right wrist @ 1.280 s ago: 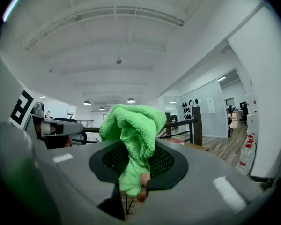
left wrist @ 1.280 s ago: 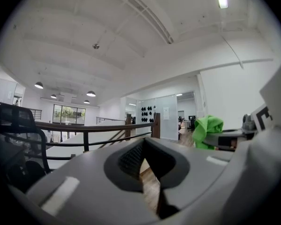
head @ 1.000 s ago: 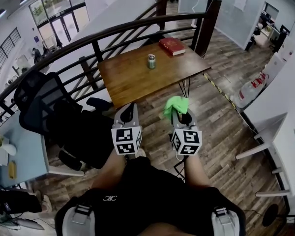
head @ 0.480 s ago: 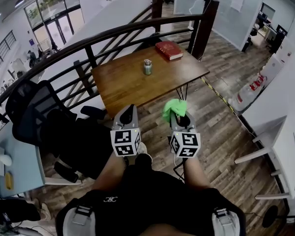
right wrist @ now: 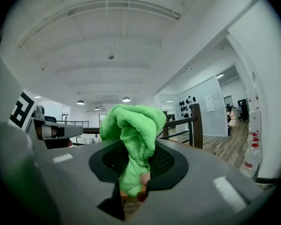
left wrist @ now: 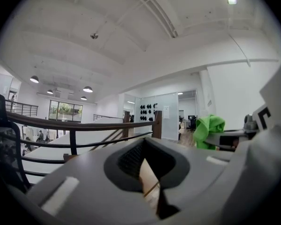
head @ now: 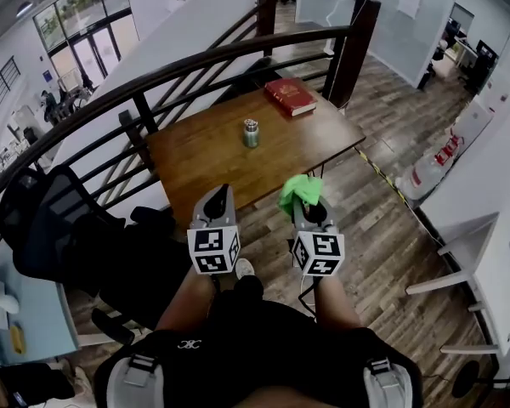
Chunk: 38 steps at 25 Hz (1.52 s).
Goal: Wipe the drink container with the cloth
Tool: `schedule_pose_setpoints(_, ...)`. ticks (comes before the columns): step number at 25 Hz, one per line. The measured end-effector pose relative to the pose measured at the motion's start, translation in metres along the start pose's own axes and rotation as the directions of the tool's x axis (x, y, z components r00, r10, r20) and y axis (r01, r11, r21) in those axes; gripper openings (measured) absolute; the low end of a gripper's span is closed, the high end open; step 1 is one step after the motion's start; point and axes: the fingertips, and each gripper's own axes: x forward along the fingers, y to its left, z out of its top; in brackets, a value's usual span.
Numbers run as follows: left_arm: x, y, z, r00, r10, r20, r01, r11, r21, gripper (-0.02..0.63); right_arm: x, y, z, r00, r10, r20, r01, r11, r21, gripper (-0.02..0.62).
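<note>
Green cloth is gripped in the jaws of the right gripper. Jaws of the left gripper are closed, empty. Drink container stands unsecured mid-desk, well ahead. It could be tipped by one-sided wiping pressure.

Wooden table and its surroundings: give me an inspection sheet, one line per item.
Surface: brown wooden table, top mostly bare.
Job's things: small green cylindrical drink container with a silver lid, upright near the table's middle; fluffy green cloth, off the table in the right gripper.
Clutter: red hardcover book, lying flat at the far corner, apart from the container.
Grippers: left gripper shut, empty; right gripper shut on the cloth; neither touches the container.
Cables: nothing seen.
Surroundings: dark metal railing behind the table; black office chair to its left; wood-plank floor.
</note>
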Motion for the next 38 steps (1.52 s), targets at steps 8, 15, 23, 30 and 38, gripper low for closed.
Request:
schedule_pose_setpoints(8,0.103,0.052,0.021,1.000,0.000,-0.013,0.000,1.000,-0.002,0.052,0.121,-0.006,0.016,1.000,0.018,-0.023,-0.018,1.000,-0.005,0.089)
schedule_pose_setpoints(15,0.177,0.103,0.026,0.999,-0.006,-0.032,0.005,1.000,-0.030,0.052,0.216,-0.002,0.021,0.998,0.036,-0.044,-0.037,0.999,-0.022,0.089)
schedule_pose_setpoints(23,0.243,0.147,0.023,0.999,-0.028,-0.045,0.025,0.997,-0.075,0.052,0.292,-0.001,0.016,0.996,0.019,-0.085,-0.024,0.998,-0.058,0.089)
schedule_pose_setpoints(30,0.274,0.151,0.015,0.996,-0.063,-0.060,0.057,0.994,-0.094,0.052,0.317,-0.021,0.009,0.994,-0.009,-0.113,0.004,0.999,-0.049,0.089)
schedule_pose_setpoints(38,0.300,0.150,0.016,0.997,-0.032,-0.063,0.028,0.998,-0.063,0.052,0.348,-0.035,0.011,0.993,0.041,-0.111,-0.045,0.998,-0.036,0.089)
